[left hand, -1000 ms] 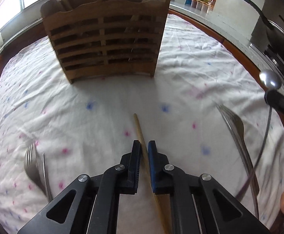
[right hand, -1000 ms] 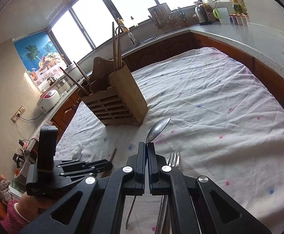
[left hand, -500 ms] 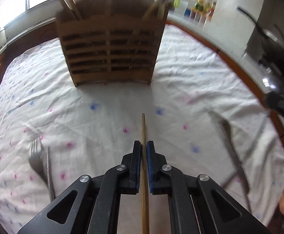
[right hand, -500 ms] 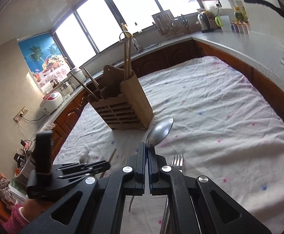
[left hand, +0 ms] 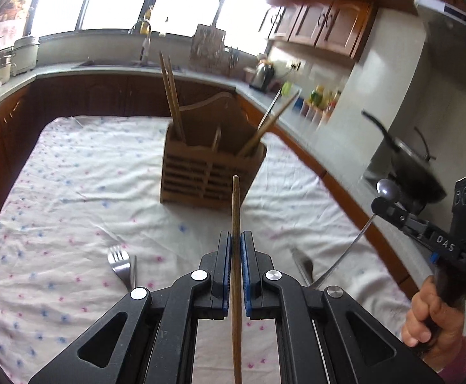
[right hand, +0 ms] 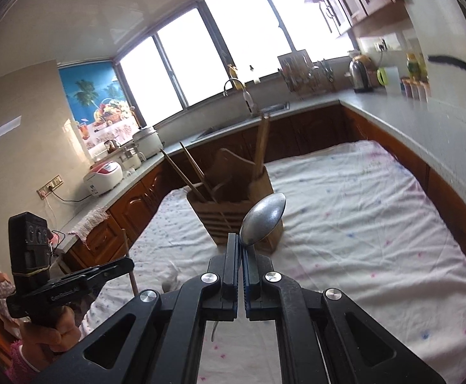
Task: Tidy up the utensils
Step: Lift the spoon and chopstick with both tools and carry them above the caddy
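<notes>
My left gripper (left hand: 236,240) is shut on a wooden chopstick (left hand: 236,204), held above the cloth and pointing at the wooden utensil holder (left hand: 210,172). The holder has chopsticks standing in its left and right compartments. My right gripper (right hand: 242,246) is shut on a metal spoon (right hand: 263,219), bowl up, in front of the holder (right hand: 233,204). The right gripper also shows at the right of the left wrist view (left hand: 393,212) with the spoon (left hand: 387,188). The left gripper shows at the lower left of the right wrist view (right hand: 117,267).
A fork (left hand: 121,264) lies on the white dotted tablecloth (left hand: 73,192) left of my left gripper; another fork (left hand: 301,264) lies to its right. Kitchen counters (right hand: 409,118) with a kettle, bottles and a pan surround the table.
Both grippers have risen off the table: the left lifted the chopstick and tilted up toward the holder, the right raised the spoon higher and nearer the holder.
</notes>
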A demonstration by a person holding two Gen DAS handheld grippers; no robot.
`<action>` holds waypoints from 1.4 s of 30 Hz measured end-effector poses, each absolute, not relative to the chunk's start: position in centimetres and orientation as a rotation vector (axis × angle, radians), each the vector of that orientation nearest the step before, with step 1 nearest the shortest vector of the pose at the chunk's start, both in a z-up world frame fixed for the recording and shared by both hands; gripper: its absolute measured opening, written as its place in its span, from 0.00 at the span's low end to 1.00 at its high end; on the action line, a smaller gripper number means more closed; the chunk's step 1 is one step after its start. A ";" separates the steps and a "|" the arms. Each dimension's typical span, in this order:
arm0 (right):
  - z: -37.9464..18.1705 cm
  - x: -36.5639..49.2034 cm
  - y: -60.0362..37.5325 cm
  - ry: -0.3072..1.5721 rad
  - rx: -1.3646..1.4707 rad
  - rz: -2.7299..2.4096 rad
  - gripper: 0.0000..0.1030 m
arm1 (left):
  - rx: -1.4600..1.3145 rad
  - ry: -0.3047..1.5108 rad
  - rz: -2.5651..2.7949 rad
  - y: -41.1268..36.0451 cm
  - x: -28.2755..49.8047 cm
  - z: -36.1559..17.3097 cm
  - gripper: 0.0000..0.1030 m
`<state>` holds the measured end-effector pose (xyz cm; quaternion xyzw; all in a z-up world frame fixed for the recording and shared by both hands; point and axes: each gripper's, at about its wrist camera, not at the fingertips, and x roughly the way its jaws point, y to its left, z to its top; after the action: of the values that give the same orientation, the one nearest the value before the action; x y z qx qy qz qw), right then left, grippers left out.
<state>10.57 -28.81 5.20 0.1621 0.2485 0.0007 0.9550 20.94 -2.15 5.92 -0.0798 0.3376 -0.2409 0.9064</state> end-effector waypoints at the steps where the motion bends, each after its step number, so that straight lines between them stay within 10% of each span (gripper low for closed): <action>1: 5.5 10.7 -28.7 0.500 0.323 0.005 0.02 | -0.169 0.683 -0.498 -1.7 20.5 6.3 0.04; 42: 8.5 16.2 -28.3 0.444 0.235 0.022 0.02 | -0.230 0.492 -0.452 1.7 23.0 9.6 0.04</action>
<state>16.15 -28.25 8.55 0.1164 0.2195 0.0109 0.9686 23.02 1.72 9.58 -0.1128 0.2409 -0.2211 0.9383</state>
